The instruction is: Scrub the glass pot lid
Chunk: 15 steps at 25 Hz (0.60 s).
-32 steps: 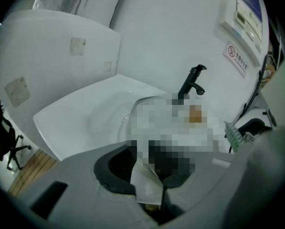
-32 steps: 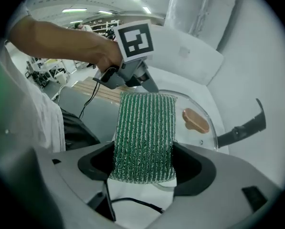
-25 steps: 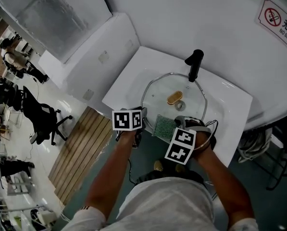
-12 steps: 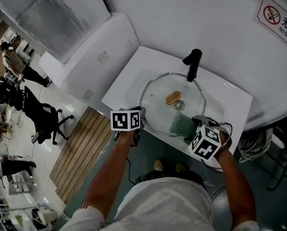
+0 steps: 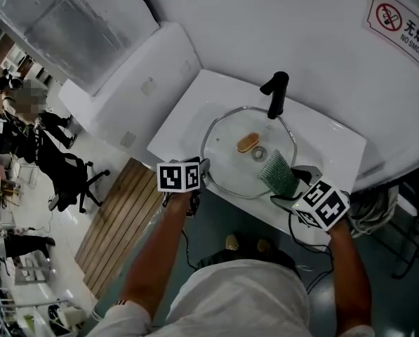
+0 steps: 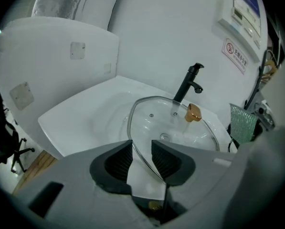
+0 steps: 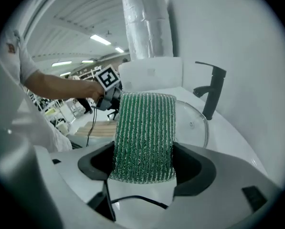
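Left gripper (image 6: 141, 151) has just been opening, the lid (image 6: 171, 123) rim loose between its jaws. Right gripper (image 7: 143, 168) squeezes the scrubber (image 7: 144, 128), off the lid. Scrubbing seems done.

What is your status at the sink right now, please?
Left claw just opening, glass pot lid rim loose inside it. Right claw shut on green scrub pad, held off lid. Faucet at lid's far edge.

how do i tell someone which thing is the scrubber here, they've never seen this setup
Find the white sink under the black tap; a round glass lid lies in it. At the lid's right side, the right gripper clamps a green pad. It is the only green, ribbed thing there, unlike the clear lid with its golden knob.
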### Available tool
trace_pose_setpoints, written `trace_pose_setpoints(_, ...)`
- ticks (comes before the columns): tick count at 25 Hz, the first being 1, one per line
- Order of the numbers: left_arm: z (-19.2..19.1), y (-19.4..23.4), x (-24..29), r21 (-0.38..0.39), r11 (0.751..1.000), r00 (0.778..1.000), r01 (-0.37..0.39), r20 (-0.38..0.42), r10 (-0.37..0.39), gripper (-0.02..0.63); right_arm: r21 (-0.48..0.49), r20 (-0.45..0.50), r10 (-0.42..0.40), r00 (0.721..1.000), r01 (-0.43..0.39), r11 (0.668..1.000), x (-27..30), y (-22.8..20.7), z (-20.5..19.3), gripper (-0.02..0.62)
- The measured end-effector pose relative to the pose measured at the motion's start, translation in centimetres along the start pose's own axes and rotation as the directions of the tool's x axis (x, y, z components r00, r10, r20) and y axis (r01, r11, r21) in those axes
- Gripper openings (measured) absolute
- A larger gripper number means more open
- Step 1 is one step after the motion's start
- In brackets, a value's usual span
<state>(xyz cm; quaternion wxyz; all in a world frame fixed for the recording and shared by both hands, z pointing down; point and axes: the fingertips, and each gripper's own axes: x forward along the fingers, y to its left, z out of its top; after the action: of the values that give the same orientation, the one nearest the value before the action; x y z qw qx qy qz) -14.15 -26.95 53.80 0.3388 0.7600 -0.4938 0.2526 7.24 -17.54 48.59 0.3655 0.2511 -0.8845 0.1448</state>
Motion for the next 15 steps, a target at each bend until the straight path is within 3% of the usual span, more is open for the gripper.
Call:
trace_pose_setpoints(4,0.8,-0.8,-1.8,0.023,1.0,0.999,0.004,0.054,-0.005,0.129,0.056,0.128,0.044,0.991,-0.052,0.997,-1.7,0.8,3.1,0.348)
trace_pose_setpoints(8,2.9,-3.6,-4.7,0.05,0.997,0.982,0.063,0.175,-0.071,0.127,0.078,0.259,0.065,0.964,-0.088,0.993,-3.5,1.3,6.7,0.348)
trace_pose_setpoints(11,5.5,-6.7,-7.8,0.121,0.986,0.94,0.117,0.308,-0.149,0.126,0.078,0.347,0.076,0.935,-0.109,0.991,-4.7,1.8,9.1,0.348)
trace_pose_setpoints(15,8.3,-10.7,-12.3,0.247,0.957,0.858,0.153,0.448,-0.252,0.095,0.047,0.461,0.095,0.882,-0.131,0.99,-6.3,2.8,12.0,0.348)
